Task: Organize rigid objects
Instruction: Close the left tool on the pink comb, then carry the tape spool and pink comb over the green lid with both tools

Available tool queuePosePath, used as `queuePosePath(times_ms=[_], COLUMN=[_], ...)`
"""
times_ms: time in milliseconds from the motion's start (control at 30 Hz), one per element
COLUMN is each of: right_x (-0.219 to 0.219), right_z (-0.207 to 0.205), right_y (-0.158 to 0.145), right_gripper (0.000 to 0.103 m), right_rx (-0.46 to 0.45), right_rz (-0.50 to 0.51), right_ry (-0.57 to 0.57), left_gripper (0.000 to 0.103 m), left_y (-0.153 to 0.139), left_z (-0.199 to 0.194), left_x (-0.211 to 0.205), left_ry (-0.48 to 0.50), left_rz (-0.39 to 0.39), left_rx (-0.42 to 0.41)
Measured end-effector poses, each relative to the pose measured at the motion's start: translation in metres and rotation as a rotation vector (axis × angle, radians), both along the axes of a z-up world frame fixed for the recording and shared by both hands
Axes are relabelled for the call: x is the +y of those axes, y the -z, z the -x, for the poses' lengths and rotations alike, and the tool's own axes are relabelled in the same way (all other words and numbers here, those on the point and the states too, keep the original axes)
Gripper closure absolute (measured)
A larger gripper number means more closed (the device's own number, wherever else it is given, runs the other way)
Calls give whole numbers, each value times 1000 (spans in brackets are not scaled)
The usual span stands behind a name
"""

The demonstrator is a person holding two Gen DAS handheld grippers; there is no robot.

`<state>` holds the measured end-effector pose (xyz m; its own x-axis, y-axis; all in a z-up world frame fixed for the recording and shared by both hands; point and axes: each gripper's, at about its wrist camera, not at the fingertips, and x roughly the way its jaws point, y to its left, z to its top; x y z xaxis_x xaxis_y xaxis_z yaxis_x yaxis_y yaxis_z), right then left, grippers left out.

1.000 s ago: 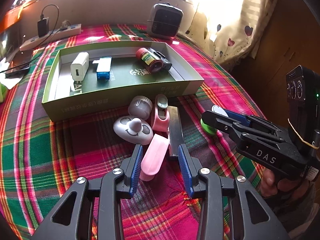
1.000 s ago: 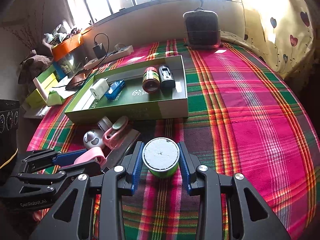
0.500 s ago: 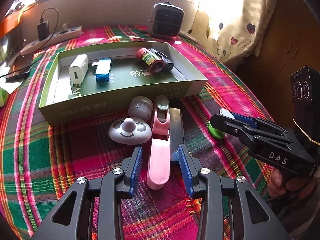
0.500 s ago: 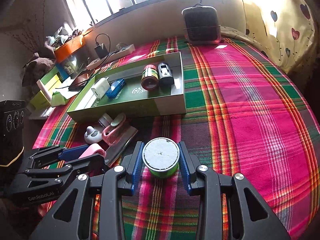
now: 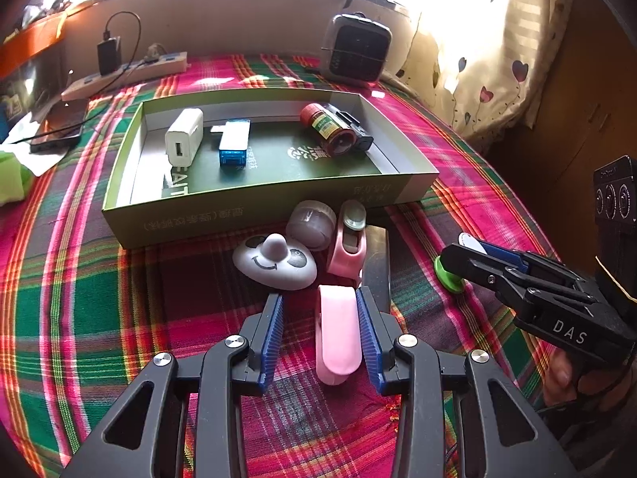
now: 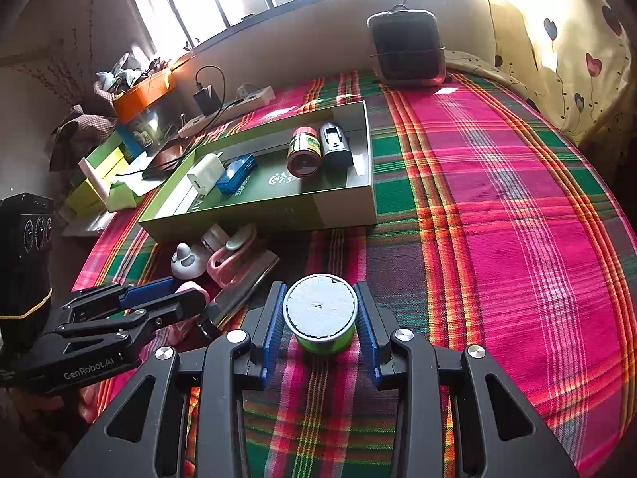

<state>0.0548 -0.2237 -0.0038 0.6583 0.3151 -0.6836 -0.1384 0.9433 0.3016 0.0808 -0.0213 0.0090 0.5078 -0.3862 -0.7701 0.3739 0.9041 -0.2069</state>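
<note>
A pink oblong case (image 5: 338, 334) lies on the plaid cloth between the fingers of my left gripper (image 5: 318, 308). It touches the right pad, with a gap at the left pad, so the gripper is open. My right gripper (image 6: 320, 318) is shut on a green jar with a white lid (image 6: 320, 312), both pads against its sides; this jar (image 5: 448, 275) sits low over the cloth. In front of the green box (image 5: 258, 207) lie a grey smiley piece (image 5: 274, 261), a small clear pot (image 5: 310, 223), a pink clip (image 5: 348, 239) and a dark flat blade (image 5: 376, 263).
The box holds a white charger (image 5: 183, 135), a blue stick (image 5: 234, 143), a red-capped bottle (image 5: 328, 129) and a black block (image 5: 356, 129). A heater (image 5: 358, 53) and power strip (image 5: 127, 73) stand at the back. A phone (image 5: 55, 131) lies left.
The pink case has turned from slanted to straight between my left fingers and now rests against the right pad. The right gripper has kept the green jar and shifted slightly.
</note>
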Motion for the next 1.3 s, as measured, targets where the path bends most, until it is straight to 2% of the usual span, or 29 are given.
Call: queuePosePath(times_ms=[100,367,633,1300], right_x=[0,0,0,3], right_z=[-1,0,0,2], right_y=[0,0,0,-3], right_gripper=[68,68,68,68], right_rx=[0,0,0,-9], right_rz=[-2,-1,-1,16], right_ry=[0,-3,-3,-10], left_gripper=[72,72,86,86], left_y=[0,1,2,-3], left_z=[0,4,7,10], left_x=[2,-2,-3,6], left_ry=[-17,-19,-17,-38], left_rz=[-9,-43,-38,-8], left_rx=[-3,-25,-24,-23])
